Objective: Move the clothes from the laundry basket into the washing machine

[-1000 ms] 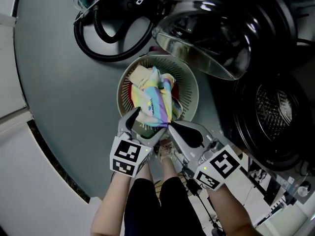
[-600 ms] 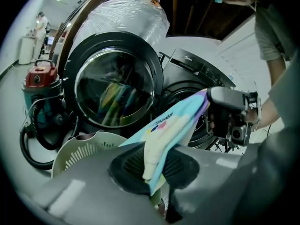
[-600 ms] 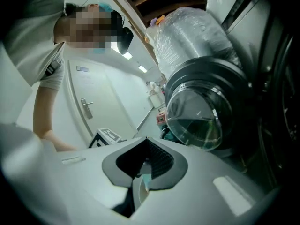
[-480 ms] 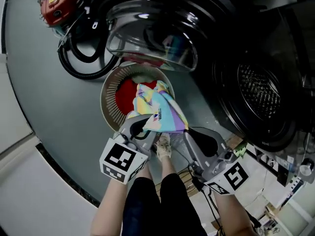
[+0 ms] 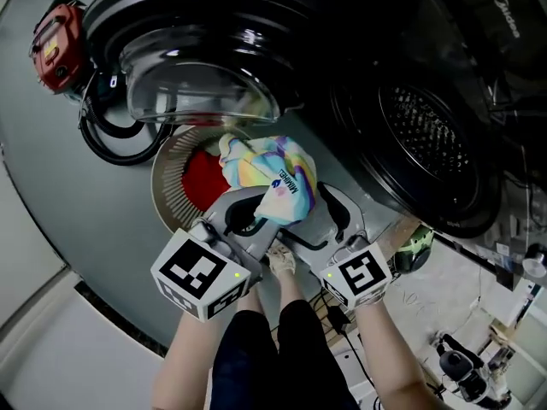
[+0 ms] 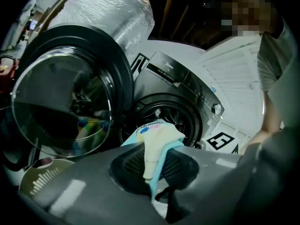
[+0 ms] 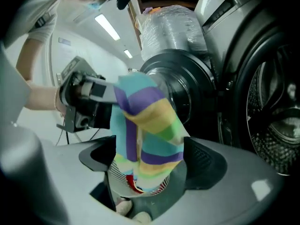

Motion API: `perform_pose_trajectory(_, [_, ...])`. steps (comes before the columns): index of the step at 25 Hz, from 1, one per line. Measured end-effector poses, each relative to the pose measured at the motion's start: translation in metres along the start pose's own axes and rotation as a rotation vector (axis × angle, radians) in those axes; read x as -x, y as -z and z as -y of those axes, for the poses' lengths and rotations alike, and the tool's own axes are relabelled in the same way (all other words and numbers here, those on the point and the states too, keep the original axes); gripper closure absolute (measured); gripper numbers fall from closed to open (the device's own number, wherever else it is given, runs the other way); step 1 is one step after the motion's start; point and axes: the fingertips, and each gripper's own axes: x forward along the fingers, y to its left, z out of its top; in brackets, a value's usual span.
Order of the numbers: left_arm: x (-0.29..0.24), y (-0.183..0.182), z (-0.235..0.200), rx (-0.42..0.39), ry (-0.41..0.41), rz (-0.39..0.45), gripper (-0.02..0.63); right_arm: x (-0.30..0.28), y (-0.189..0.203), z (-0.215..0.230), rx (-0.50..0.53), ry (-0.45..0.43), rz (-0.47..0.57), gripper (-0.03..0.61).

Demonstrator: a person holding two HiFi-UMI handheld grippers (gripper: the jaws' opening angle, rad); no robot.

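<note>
Head view, with both gripper views. The striped pastel garment [image 5: 269,169] hangs in the air above the near rim of the basket [image 5: 167,186], clear of it and outside the washer [image 5: 427,131].

Left tongs [image 5: 249,212]: jaws together, clamped on a fold of the garment. In the left gripper view the cloth [image 6: 157,137] stands up from between the pads and a pale strip of it trails down toward the camera.

Right tongs [image 5: 329,216]: jaws apart, having just been opening. In the right gripper view the garment [image 7: 147,121] hangs down between them with a gap to the left pad. The cloth lies close to the right pad, and contact there cannot be told.

A red cloth [image 5: 205,178] lies in the basket. The washer stands just beside the basket, to its right in the head view, with the perforated drum [image 5: 432,135] exposed. The open door [image 5: 197,67], glass bowl facing down, overhangs the basket's far rim.
</note>
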Motion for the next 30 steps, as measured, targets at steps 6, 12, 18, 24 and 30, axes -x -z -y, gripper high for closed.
perform_pose_trajectory(6, [-0.026, -0.015, 0.006, 0.096, 0.103, 0.064, 0.584, -0.028, 0.018, 0.028, -0.179, 0.059, 0.072, 0.236])
perform_pose_trajectory(12, [-0.038, -0.002, -0.012, 0.122, 0.047, 0.086, 0.584, -0.038, 0.025, 0.04, -0.262, 0.111, 0.12, 0.532])
perform_pose_trajectory(18, [-0.055, 0.025, -0.037, 0.103, -0.055, -0.016, 0.436, -0.009, 0.032, 0.082, -0.36, 0.239, 0.155, 0.534])
perform_pose_trajectory(24, [-0.067, 0.06, -0.025, 0.154, -0.043, -0.089, 0.399, 0.036, 0.039, 0.146, -0.395, 0.44, 0.198, 0.534])
perform_pose_trajectory(30, [-0.083, 0.073, -0.005, 0.174, 0.009, -0.114, 0.474, 0.082, 0.029, 0.208, -0.409, 0.672, 0.288, 0.535])
